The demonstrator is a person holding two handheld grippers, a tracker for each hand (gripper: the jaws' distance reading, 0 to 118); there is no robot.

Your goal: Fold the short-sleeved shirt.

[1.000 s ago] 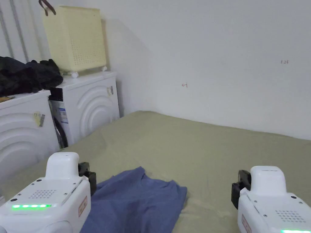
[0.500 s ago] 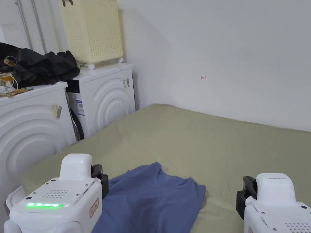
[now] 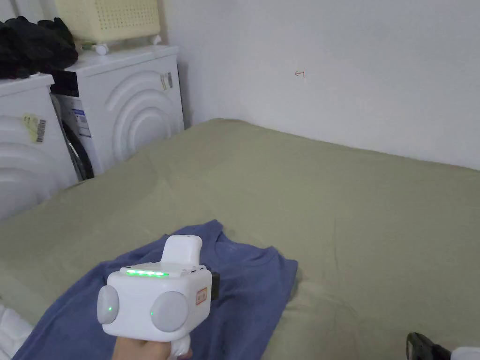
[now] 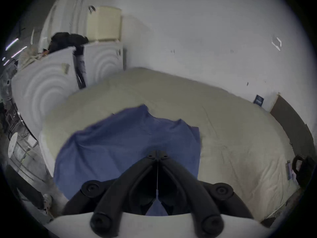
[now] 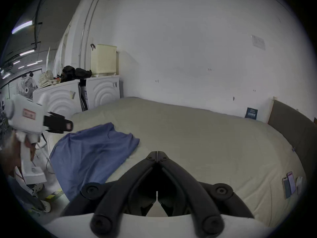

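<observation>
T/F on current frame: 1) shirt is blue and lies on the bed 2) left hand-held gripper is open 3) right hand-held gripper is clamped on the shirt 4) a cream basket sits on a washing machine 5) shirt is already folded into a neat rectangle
1) True. The blue shirt lies on the olive-green bed, its near part hanging over the edge.
2) False. The left hand-held gripper has its jaws closed together, above the shirt, with no cloth between them.
3) False. The right hand-held gripper is shut over bare bed, apart from the shirt.
4) True. The cream basket stands on a white washing machine.
5) False. It lies loosely spread and rumpled.
</observation>
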